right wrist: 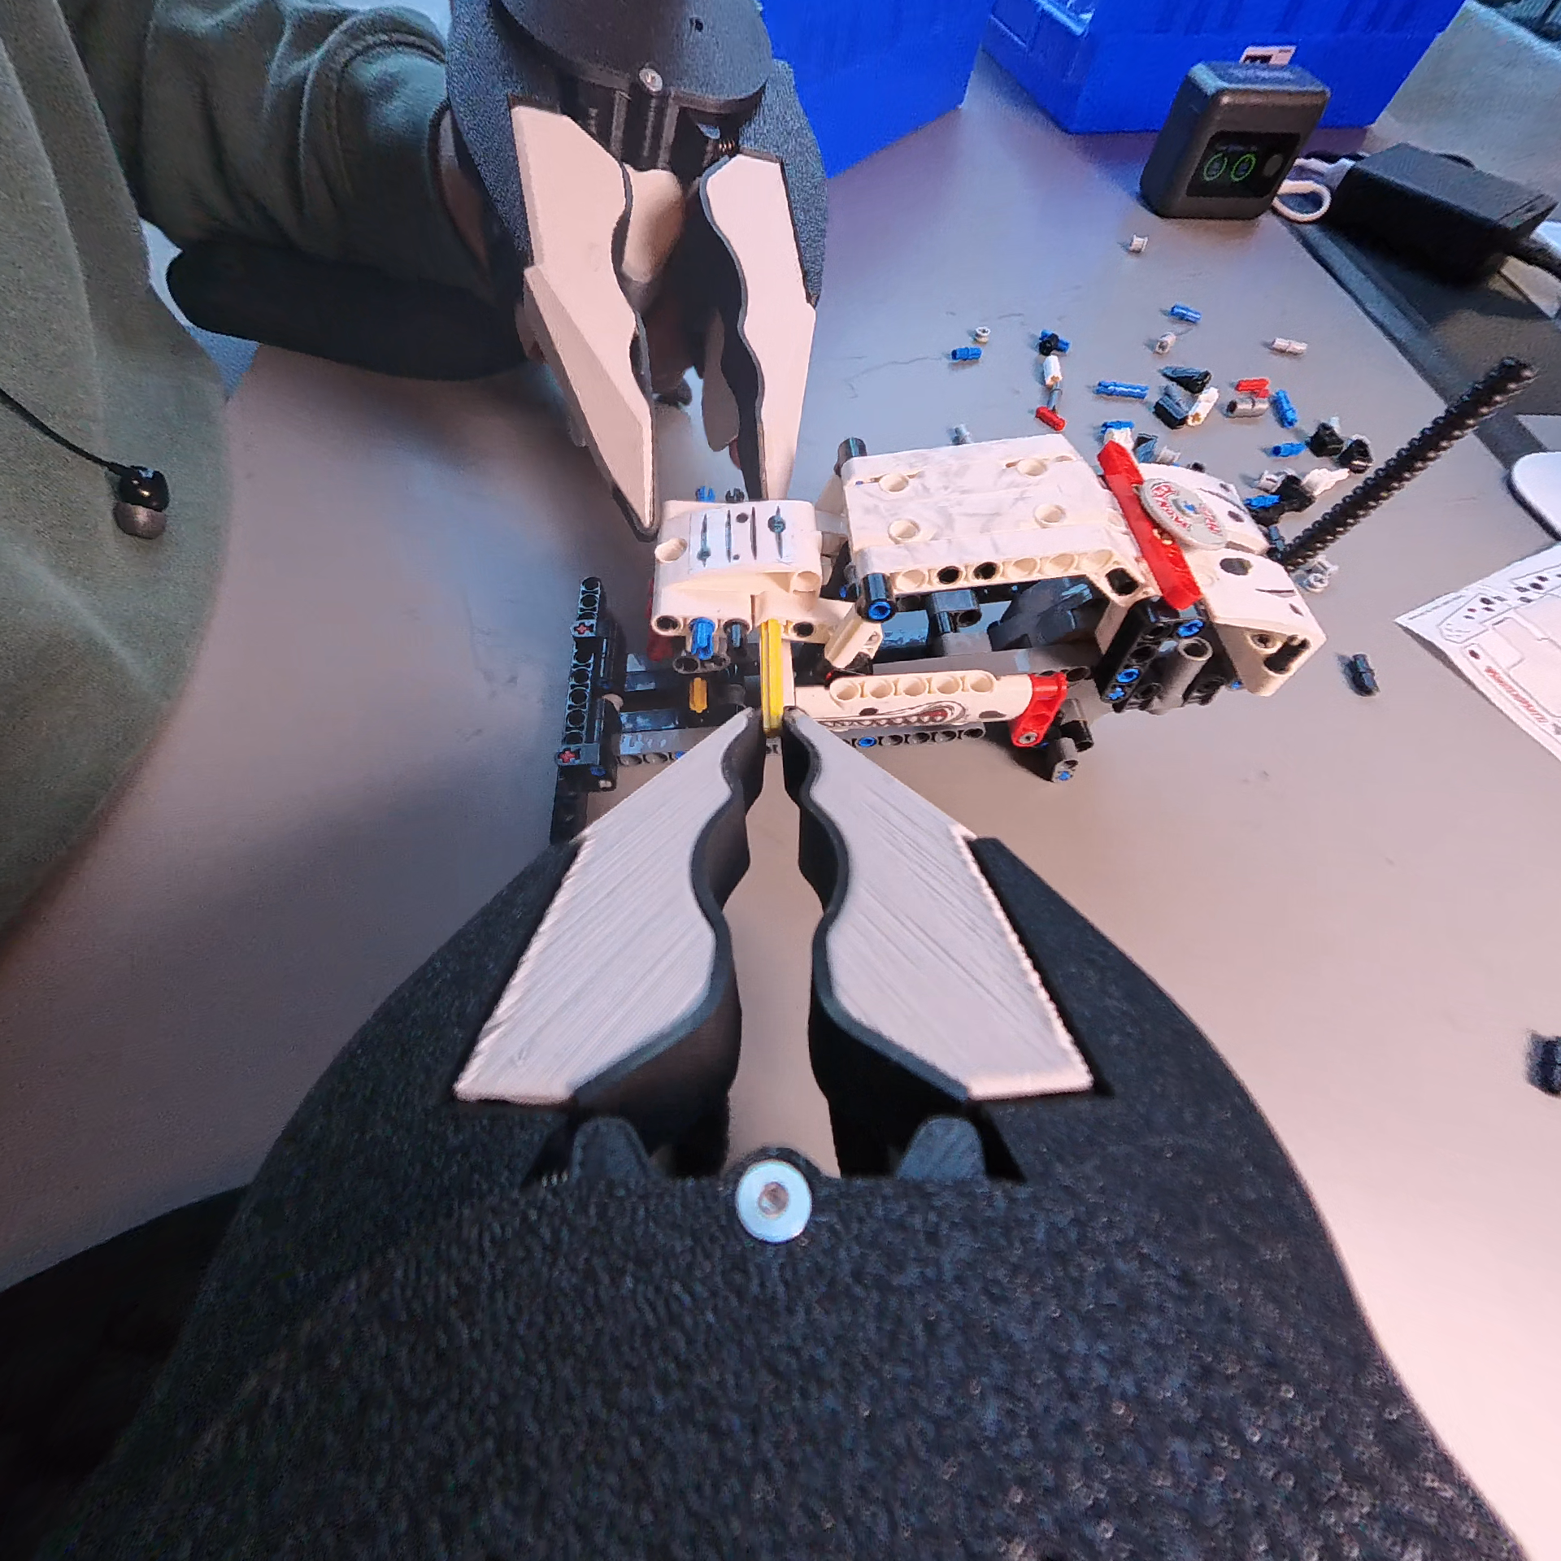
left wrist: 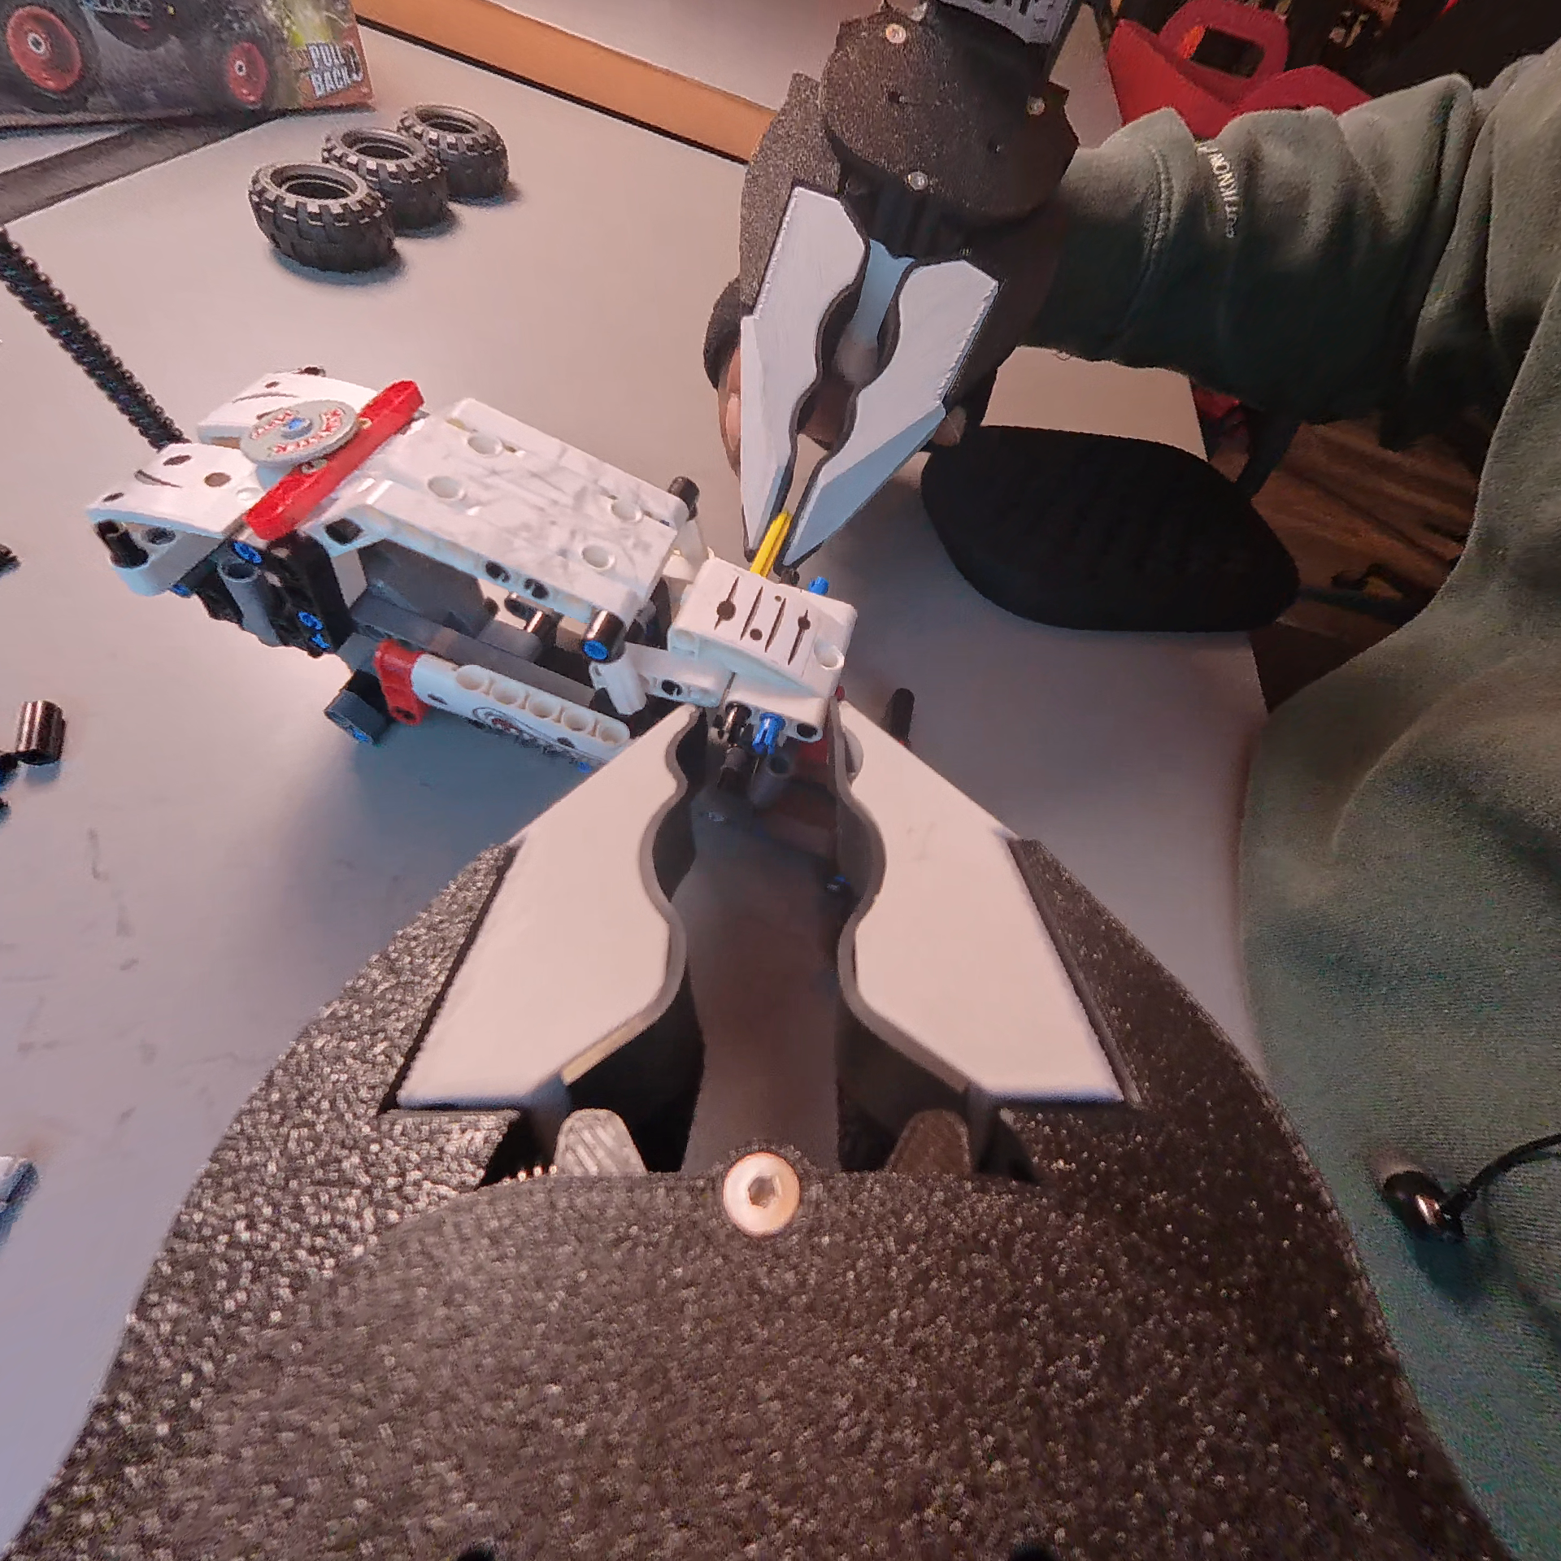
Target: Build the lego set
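Observation:
A white, black and red lego truck model [left wrist: 473,524] lies on the grey table [left wrist: 507,253]. It also shows in the right wrist view [right wrist: 971,524]. My left gripper [left wrist: 760,726] straddles the model's rear end below a white slotted panel [left wrist: 760,629], its fingers pressed against both sides; it shows from the front in the right wrist view [right wrist: 709,507]. My right gripper [right wrist: 769,726] is shut on a thin yellow axle [right wrist: 772,676] whose far end sits in the model under that panel. In the left wrist view the right gripper [left wrist: 781,549] and the axle [left wrist: 770,545] come in from the far side.
Three black tyres [left wrist: 380,182] and the set's box [left wrist: 169,51] lie at the far left. Several loose small parts [right wrist: 1182,397], a black toothed strip [right wrist: 1419,456], a paper sheet [right wrist: 1503,642], a black device with a screen [right wrist: 1229,144] and blue bins [right wrist: 1182,51] surround the model. A person's green sleeve [left wrist: 1267,253] reaches in.

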Motion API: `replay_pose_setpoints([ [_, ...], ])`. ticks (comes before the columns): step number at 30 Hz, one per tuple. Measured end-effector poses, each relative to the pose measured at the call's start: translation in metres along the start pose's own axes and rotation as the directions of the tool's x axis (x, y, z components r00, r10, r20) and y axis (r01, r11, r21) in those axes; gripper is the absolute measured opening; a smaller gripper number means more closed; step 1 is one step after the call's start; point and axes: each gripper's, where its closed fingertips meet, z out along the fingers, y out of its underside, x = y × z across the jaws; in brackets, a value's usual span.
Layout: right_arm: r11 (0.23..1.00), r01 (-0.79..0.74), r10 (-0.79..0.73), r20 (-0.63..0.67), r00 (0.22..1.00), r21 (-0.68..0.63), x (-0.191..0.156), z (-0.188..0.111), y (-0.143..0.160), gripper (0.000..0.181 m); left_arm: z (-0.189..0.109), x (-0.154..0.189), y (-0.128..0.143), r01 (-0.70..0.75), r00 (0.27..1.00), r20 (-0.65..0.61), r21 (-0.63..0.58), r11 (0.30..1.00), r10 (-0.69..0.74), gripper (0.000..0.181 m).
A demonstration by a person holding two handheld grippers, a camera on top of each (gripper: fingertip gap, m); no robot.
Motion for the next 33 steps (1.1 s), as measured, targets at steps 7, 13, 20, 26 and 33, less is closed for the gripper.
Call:
replay_pose_setpoints([
  [7, 0.999, 0.012, -0.011, 0.025, 1.0, -0.046, 0.002, 0.005, 0.003, 0.002, 0.001, 0.002, 0.0, -0.052, 0.999, -0.01, -0.024, 0.998, 0.052, 0.024],
  [13, 0.999, 0.03, -0.027, 0.068, 0.997, -0.038, 0.0, 0.004, -0.003, 0.003, -0.004, 0.003, 0.005, -0.041, 0.997, -0.072, -0.061, 0.997, 0.037, 0.024],
  [20, 0.999, 0.041, -0.04, 0.029, 0.999, -0.03, -0.004, 0.005, -0.002, 0.003, -0.018, 0.001, 0.002, 0.002, 0.999, -0.043, -0.024, 1.0, -0.003, 0.038],
  [26, 0.999, 0.039, -0.039, 0.023, 0.999, -0.017, -0.005, 0.006, -0.003, 0.003, -0.009, 0.003, 0.003, -0.024, 1.0, -0.019, -0.03, 0.999, 0.023, 0.035],
  [33, 0.999, 0.041, -0.04, 0.054, 0.998, -0.022, -0.006, 0.007, -0.005, 0.003, -0.009, 0.002, 0.004, -0.049, 0.999, 0.006, -0.036, 0.998, 0.049, 0.032],
])
